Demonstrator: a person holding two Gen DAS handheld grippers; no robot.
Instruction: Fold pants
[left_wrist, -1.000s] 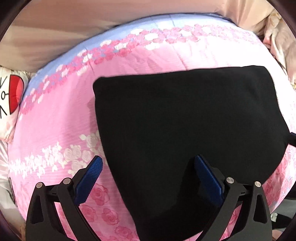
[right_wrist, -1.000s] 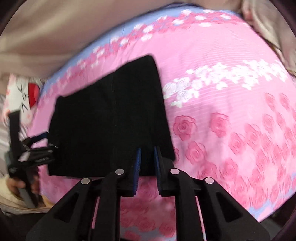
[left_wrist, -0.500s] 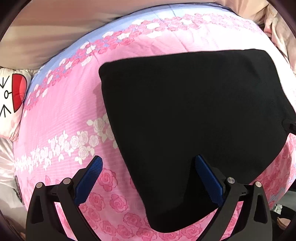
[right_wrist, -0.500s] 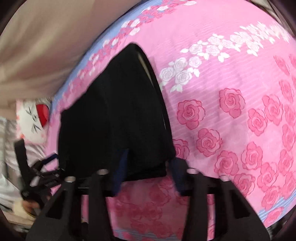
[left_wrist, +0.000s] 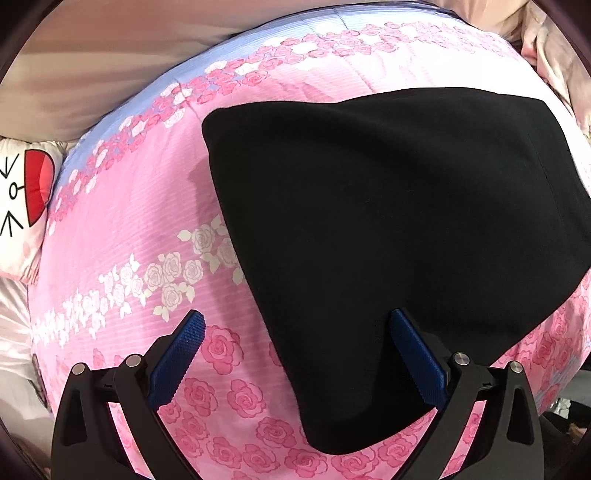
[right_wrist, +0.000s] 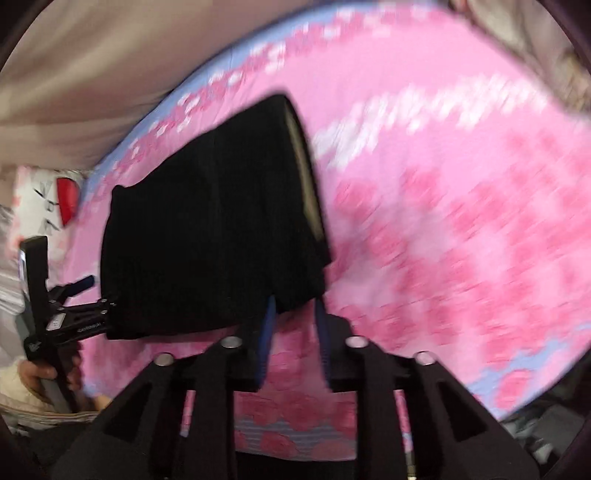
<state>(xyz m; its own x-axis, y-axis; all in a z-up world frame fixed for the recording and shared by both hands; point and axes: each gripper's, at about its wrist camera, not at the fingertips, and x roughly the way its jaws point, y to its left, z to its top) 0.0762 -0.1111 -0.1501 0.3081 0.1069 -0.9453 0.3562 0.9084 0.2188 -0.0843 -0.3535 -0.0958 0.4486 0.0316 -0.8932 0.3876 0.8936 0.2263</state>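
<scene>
The black pants (left_wrist: 388, 229) lie folded into a thick flat rectangle on the pink rose-print bed cover (left_wrist: 147, 229). My left gripper (left_wrist: 295, 332) is open and empty, hovering over the pants' near left edge. In the right wrist view the pants (right_wrist: 207, 236) show as a stacked fold with a pale inner edge. My right gripper (right_wrist: 295, 306) stands partly open just before the pants' near right corner, holding nothing. The left gripper (right_wrist: 70, 306) also shows there, at the pants' left edge.
A white pillow with a red cartoon mouth (left_wrist: 22, 199) lies at the bed's left end. A beige wall (left_wrist: 92, 55) runs behind the bed. Crumpled beige cloth (left_wrist: 554, 55) sits at the far right. The bed's near edge (right_wrist: 295, 435) lies under my right gripper.
My right gripper opened from nearly shut, then narrowed again, and is moving fast; its view is blurred. My left gripper drew back, staying open. The pants stay flat.
</scene>
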